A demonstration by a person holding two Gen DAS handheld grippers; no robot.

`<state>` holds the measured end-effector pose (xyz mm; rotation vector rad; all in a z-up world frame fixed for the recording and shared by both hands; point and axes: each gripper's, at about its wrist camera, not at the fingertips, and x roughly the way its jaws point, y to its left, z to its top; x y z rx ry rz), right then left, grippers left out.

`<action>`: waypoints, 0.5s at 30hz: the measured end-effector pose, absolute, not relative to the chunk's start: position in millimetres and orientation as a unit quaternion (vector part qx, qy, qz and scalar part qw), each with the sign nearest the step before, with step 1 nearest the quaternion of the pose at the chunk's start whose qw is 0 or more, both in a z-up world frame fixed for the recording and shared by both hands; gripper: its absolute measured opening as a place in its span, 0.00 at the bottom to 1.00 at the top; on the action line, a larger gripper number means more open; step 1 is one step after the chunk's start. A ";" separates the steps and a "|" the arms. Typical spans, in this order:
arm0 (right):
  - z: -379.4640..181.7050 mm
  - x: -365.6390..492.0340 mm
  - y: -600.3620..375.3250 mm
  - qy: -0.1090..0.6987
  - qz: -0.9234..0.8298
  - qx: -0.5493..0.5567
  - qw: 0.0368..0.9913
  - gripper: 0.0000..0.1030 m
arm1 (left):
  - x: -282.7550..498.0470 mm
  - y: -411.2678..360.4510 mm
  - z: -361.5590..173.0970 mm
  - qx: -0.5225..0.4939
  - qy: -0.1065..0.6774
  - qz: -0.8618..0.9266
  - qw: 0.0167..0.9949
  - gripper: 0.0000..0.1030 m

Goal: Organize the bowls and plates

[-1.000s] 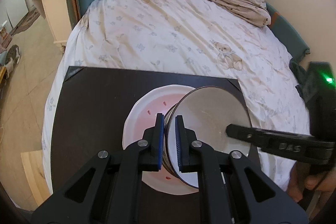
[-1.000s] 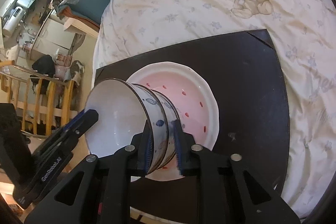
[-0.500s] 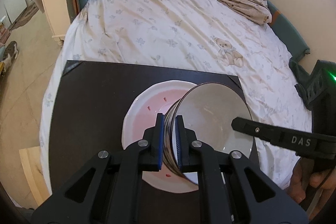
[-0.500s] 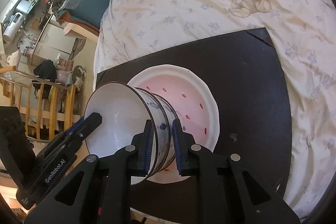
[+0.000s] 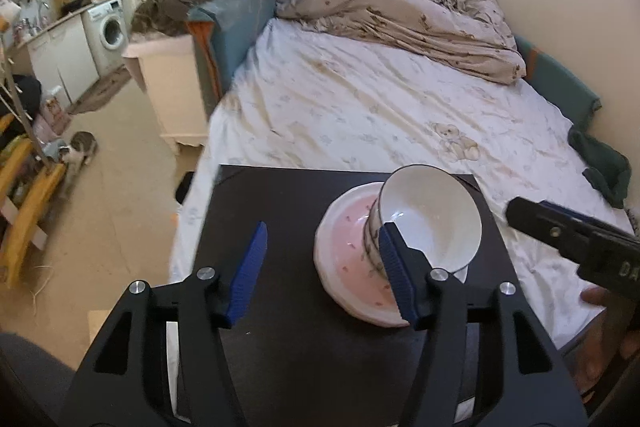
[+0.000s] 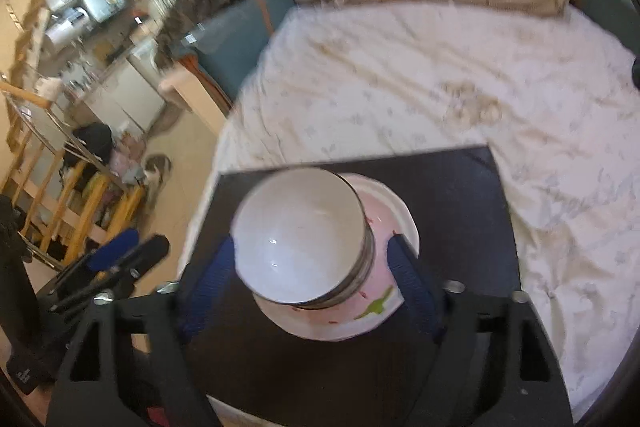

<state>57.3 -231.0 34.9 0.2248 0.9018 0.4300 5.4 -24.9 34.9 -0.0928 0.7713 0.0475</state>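
Released since a second ago, with both the left gripper (image 5: 322, 273) and right gripper (image 6: 310, 281) just opened and empty, the stacked white ceramic bowls (image 5: 430, 217) lie tilted in the pink-centred white plate (image 5: 352, 259) on the black square board (image 5: 280, 203), "DA" being legible on the far gripper.

The left tool (image 5: 322, 269) pointed steeply down, its blue pads (image 5: 250, 263) spread apart, having just opened. The right tool (image 6: 308, 281) tilted down likewise, its pads (image 6: 408, 277) also just opened wide and pressing on nothing.
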 end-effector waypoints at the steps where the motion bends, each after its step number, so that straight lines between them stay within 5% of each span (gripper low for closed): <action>1: 41.0 47.2 -230.0 0.419 0.204 0.100 0.879 0.80 | -0.8 -22.8 37.4 -0.047 0.369 0.025 0.928 0.53; 4: 51.3 22.5 -230.5 0.384 0.189 0.079 0.901 0.97 | -17.1 -18.6 37.9 -0.050 0.360 0.027 0.931 0.53; 8: 50.1 -2.9 -233.7 0.359 0.173 0.063 0.915 1.00 | -30.3 -20.5 32.8 -0.051 0.369 0.018 0.928 0.57; 10: 43.9 -11.7 -234.1 0.363 0.169 0.057 0.915 1.00 | -34.3 -22.0 28.3 -0.050 0.376 0.016 0.925 0.72; 15: 32.0 -28.4 -232.6 0.360 0.153 0.042 0.919 1.00 | -40.7 -26.4 24.9 -0.041 0.374 0.031 0.926 0.90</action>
